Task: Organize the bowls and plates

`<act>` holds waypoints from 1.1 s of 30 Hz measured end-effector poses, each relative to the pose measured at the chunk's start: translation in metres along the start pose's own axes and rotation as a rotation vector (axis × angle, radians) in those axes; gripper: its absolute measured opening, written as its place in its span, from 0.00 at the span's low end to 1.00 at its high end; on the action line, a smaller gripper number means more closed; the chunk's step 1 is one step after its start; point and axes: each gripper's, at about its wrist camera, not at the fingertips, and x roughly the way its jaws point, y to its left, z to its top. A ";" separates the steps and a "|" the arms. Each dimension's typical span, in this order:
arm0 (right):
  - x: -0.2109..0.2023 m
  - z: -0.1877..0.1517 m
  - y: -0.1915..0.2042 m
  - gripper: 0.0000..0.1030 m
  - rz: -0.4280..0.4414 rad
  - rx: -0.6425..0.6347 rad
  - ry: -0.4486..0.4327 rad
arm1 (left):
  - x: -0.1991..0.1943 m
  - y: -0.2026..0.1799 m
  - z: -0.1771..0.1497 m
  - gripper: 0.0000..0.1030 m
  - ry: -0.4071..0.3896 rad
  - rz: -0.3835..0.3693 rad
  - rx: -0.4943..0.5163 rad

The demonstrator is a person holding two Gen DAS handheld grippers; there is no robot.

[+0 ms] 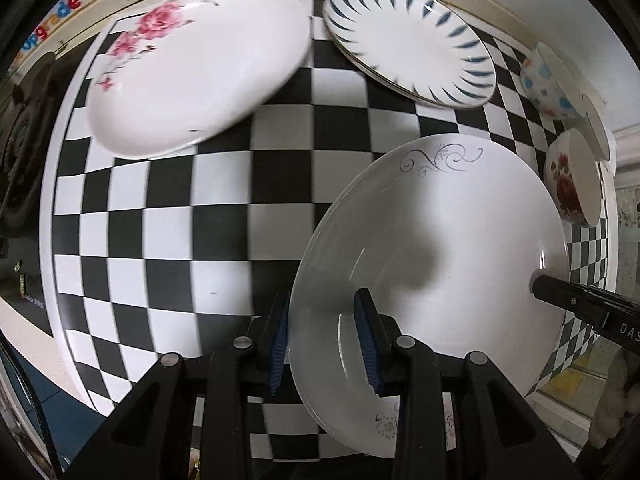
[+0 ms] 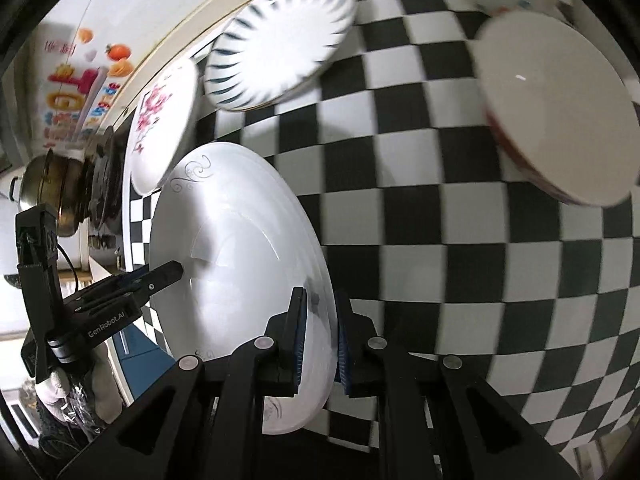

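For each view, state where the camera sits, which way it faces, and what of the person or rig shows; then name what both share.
Left wrist: on the left hand-held gripper, facing down onto the checkered cloth; its fingers clamp the scroll plate; right hand-held gripper enters at right.
Right wrist: on the right hand-held gripper, angled down across the cloth; a gloved hand shows.
Shared: scroll plate, striped plate, pink-flower plate.

Tilted white scroll-patterned plate [image 1: 460, 216], lifted

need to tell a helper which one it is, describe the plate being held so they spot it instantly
On the black-and-white checkered table, find the white plate gripped at opposite rims by both tongs. Unlike its pink-flowered and blue-striped neighbours, it carries only a thin grey scroll on its rim.
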 end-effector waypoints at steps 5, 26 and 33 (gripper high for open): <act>0.008 0.000 -0.021 0.15 -0.001 0.028 0.012 | 0.025 -0.016 0.013 0.28 0.014 0.021 -0.005; 0.023 0.006 -0.022 0.15 -0.010 -0.020 0.062 | 0.050 -0.013 0.012 0.28 0.039 0.059 -0.049; 0.029 0.006 -0.019 0.15 -0.027 -0.028 0.068 | 0.055 -0.013 0.014 0.28 0.050 0.060 -0.059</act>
